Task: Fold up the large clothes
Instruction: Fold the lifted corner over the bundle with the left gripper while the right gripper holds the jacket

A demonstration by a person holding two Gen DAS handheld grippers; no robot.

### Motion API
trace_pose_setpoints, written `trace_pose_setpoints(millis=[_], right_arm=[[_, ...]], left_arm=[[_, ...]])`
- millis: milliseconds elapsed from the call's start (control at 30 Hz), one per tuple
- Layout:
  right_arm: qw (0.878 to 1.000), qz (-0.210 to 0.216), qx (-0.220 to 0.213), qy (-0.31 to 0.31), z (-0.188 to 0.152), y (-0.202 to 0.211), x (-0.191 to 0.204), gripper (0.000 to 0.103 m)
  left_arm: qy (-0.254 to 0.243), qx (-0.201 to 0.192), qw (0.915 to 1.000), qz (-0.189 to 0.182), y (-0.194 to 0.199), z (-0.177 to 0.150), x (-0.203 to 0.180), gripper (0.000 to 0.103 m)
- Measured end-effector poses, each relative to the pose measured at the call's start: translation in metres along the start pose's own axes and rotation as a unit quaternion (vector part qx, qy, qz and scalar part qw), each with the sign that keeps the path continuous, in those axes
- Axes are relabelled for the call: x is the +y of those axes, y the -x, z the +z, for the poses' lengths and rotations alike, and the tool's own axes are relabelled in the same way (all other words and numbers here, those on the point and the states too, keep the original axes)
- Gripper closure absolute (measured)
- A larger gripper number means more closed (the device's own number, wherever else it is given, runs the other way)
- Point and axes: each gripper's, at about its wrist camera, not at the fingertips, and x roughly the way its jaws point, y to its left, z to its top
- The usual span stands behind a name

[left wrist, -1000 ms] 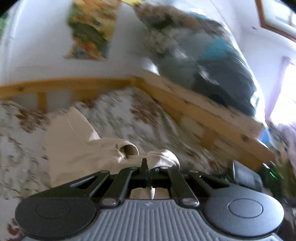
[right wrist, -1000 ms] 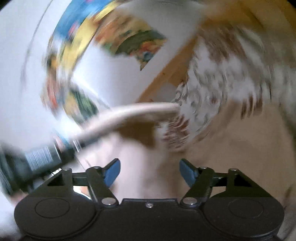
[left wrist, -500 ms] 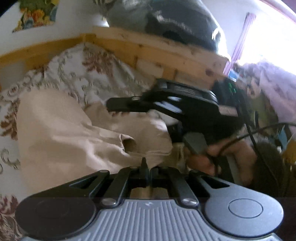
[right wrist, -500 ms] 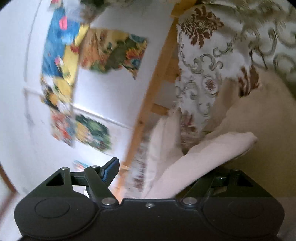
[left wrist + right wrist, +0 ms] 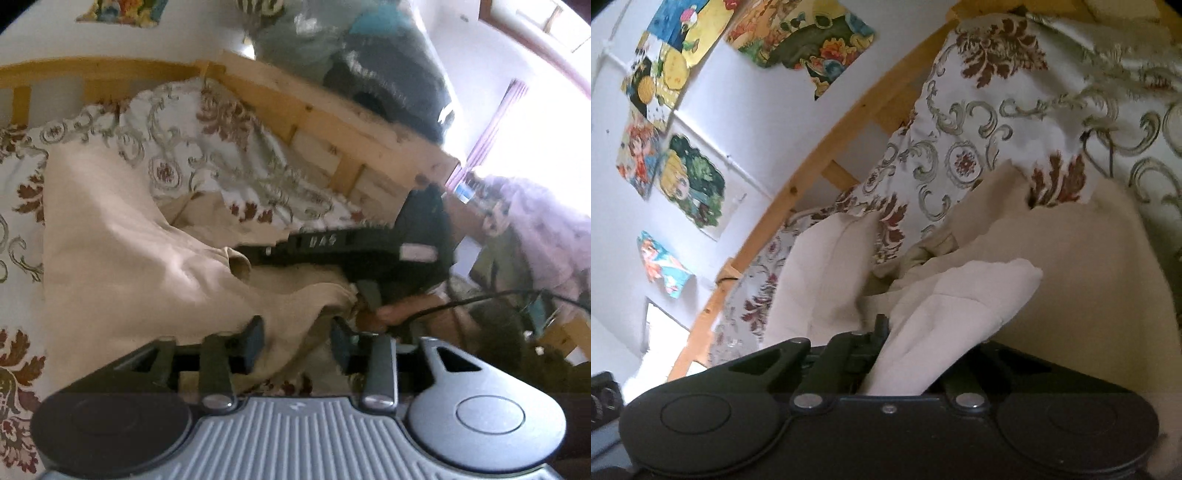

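Observation:
A large beige garment [image 5: 122, 258] lies crumpled on the floral bedspread [image 5: 184, 147]. My left gripper [image 5: 297, 343] is open, its jaws apart on either side of a fold of the beige cloth. My right gripper [image 5: 882, 332] is shut on a corner of the beige garment [image 5: 942, 317], which rises up and to the right between the jaws. The right gripper also shows in the left wrist view [image 5: 351, 247], lying across the garment's near edge, with a hand [image 5: 402, 310] behind it.
A wooden bed rail [image 5: 332, 122] runs along the far side, with a pile of dark and blue clothes [image 5: 369, 59] on top. Colourful posters [image 5: 683, 74] hang on the white wall. A beige pillow-like fold [image 5: 827, 273] stands at the left.
My left gripper has opened and let go of the cloth. My right gripper has closed on a corner of the garment, which it was open around before.

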Motion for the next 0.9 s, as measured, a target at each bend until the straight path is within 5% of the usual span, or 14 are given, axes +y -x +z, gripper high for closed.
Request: trace_pose_setpoints(millis=[133,267,333,500,700,900], right_arm=[[1.000,-0.024,-0.002,0.003,-0.001,0.000,-0.003,0.103],[0.999,-0.031,-0.001,0.008,-0.002,-0.001,-0.003,0.103],[0.999,-0.035,-0.001,0.010,-0.003,-0.002,-0.002,0.103],[0.999,-0.034,-0.004,0.013,-0.004,-0.002,-0.001,0.103],[0.999,-0.023,-0.019,0.031,-0.004,0.000,0.003,0.102],[0.998,0.035,-0.033,-0.029,0.003,0.006,-0.007,0.077]], left_arm=[[0.014,-0.056,0.9983,0.002,0.035,0.001,0.006,0.047],[0.082,-0.119,0.9867,0.074,0.067,0.005,0.037,0.046],[0.125,-0.123,0.9754,0.134,0.068,0.007,0.062,0.046],[0.203,-0.090,0.9606,0.168,0.043,0.002,0.119,0.059],[0.191,-0.048,0.9717,0.130,0.005,0.000,0.120,0.062],[0.119,-0.019,0.9816,0.148,-0.022,0.000,0.097,0.062]])
